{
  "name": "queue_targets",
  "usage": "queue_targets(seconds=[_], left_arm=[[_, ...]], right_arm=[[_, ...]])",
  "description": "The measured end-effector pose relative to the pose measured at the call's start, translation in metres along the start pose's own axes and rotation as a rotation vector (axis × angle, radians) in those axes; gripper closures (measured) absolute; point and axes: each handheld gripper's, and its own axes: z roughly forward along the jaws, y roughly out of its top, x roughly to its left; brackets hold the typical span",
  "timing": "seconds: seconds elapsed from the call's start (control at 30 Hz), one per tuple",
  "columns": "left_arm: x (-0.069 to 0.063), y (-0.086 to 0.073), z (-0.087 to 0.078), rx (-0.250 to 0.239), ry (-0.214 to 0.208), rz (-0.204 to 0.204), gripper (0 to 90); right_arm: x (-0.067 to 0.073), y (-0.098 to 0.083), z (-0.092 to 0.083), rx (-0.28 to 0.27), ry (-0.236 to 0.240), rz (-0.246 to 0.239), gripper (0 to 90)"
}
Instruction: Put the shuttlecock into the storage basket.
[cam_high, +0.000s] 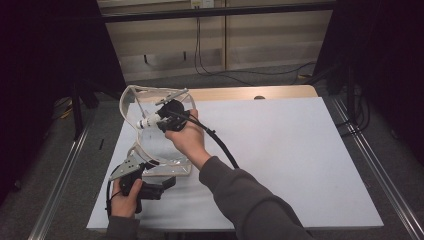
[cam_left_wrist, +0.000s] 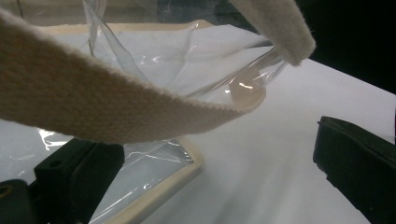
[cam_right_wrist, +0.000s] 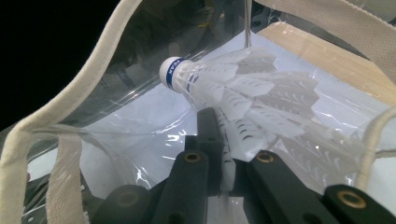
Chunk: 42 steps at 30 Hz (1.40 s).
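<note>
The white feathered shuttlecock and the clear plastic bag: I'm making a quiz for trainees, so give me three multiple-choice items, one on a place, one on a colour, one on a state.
1. Where is the white feathered shuttlecock?
A. lying on the white table
B. at the mouth of the clear plastic bag with cream fabric straps
C. on the floor

2. What colour is the band on the shuttlecock's cork?
A. red
B. green
C. blue

3. How does the right gripper stand?
A. shut on the shuttlecock's feathers
B. wide open and empty
C. shut on a strap

Answers: 1 B, straps and clear film frame it in the right gripper view; 2 C, a blue band rings the white cork; 3 A, the black jaws pinch the feathers.
</note>
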Motion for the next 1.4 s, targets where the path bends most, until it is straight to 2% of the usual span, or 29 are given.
queue_targets(seconds=[0.27,0.33,0.57,0.7,0.73,0.77,0.87,1.07,1.13,1.4], left_arm=[[0.000,-0.001,0.000,0.002,-0.001,-0.002,2.1],[0.001,0.000,0.000,-0.001,-0.019,-0.001,2.1],[0.001,0.000,0.000,0.004,-0.023,0.001,2.1],[0.002,0.000,-0.001,-0.002,-0.020,-0.004,2.1],[0.001,0.000,-0.001,-0.001,-0.003,-0.003,2.1],[0.001,0.000,-0.001,-0.002,-0.021,-0.004,2.1],[0.001,0.000,0.000,0.002,-0.023,0.003,2.1],[0.002,-0.001,-0.001,-0.002,-0.020,-0.004,2.1],[0.000,0.000,-0.001,-0.002,0.003,-0.004,2.1],[0.000,-0.001,-0.001,-0.004,0.002,-0.005,2.1]], right_arm=[[-0.001,0.000,0.006,0.002,0.001,0.015,88.8],[-0.001,0.001,0.007,0.000,0.002,0.014,88.8],[0.000,0.003,0.011,-0.004,0.006,0.016,88.8],[0.002,0.003,0.013,0.004,0.002,0.007,88.7],[0.002,0.003,0.014,0.004,-0.001,0.013,88.8],[0.002,0.003,0.015,0.003,0.001,0.008,88.7],[0.003,0.002,0.018,0.001,0.001,0.012,88.7],[0.003,0.001,0.022,0.004,-0.004,0.017,88.7],[0.004,0.001,0.023,0.004,-0.008,0.012,88.7],[0.003,-0.002,0.028,0.018,-0.021,0.011,88.7]])
